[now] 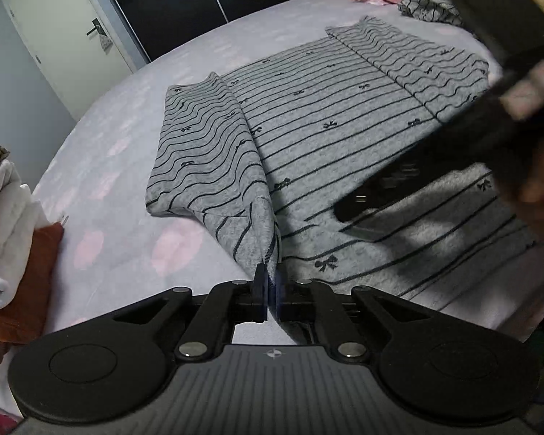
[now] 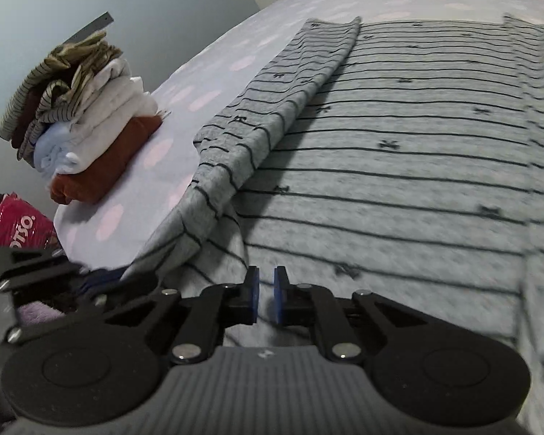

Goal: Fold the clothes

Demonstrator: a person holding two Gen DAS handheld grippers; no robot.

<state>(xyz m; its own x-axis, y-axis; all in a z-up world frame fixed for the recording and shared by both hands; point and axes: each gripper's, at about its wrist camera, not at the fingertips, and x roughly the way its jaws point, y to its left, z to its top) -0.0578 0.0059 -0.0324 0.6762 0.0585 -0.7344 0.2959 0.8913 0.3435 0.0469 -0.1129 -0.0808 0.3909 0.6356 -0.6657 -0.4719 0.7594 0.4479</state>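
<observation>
Left hand-held gripper (image 1: 269, 295): pinching striped garment (image 1: 344, 116) corner
Right hand-held gripper (image 2: 266, 295): narrow gap, pads off fabric
Garment: flat on bed (image 1: 108, 166)
Folded stack (image 2: 83, 127): bed's left edge

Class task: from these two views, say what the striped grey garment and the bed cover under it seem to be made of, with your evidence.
Striped grey garment: probably soft knit jersey, matte and heathered; it drapes in soft folds. Bed cover: looks like smooth woven sheeting, pale with printed pink spots.

Dim room, fisheye warp, blurred edges
</observation>
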